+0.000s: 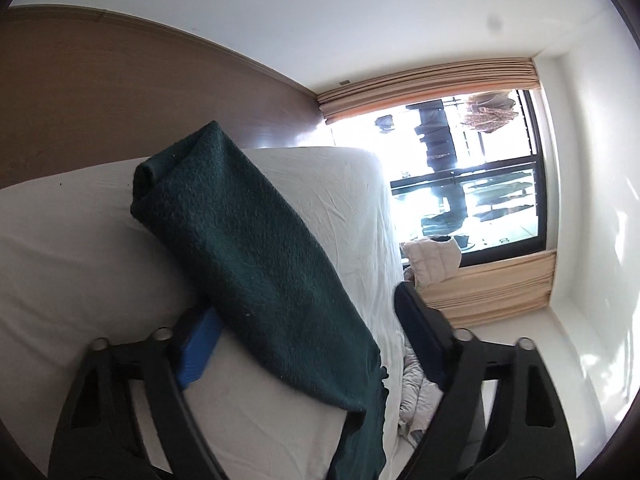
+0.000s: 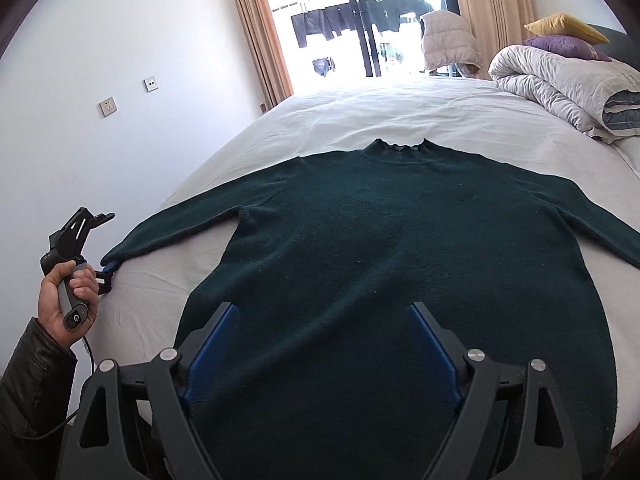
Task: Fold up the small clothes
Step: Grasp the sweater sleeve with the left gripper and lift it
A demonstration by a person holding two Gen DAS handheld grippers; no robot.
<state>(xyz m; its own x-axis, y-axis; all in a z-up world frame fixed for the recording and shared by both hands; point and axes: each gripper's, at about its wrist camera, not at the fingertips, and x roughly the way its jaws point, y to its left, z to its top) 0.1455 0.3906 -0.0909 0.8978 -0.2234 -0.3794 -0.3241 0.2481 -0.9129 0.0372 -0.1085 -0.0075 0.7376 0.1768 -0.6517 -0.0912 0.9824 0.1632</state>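
A dark green sweater [image 2: 400,248] lies flat on the white bed [image 2: 400,112], collar toward the window, sleeves spread to both sides. My right gripper [image 2: 324,312] is open above the sweater's lower body, jaws wide apart. My left gripper [image 2: 107,268] is at the bed's left edge by the left sleeve cuff, held in a hand. In the left wrist view the sleeve [image 1: 248,248] runs between the open fingers of my left gripper [image 1: 304,300], over the left blue pad [image 1: 198,354]. The jaws stand wide apart and are not closed on it.
A rolled grey duvet [image 2: 568,80] and yellow and purple pillows [image 2: 564,36] lie at the bed's far right. A pale padded jacket [image 2: 448,40] hangs by the balcony door with beige curtains [image 2: 256,32]. A white wall [image 2: 100,60] runs close to the bed's left side.
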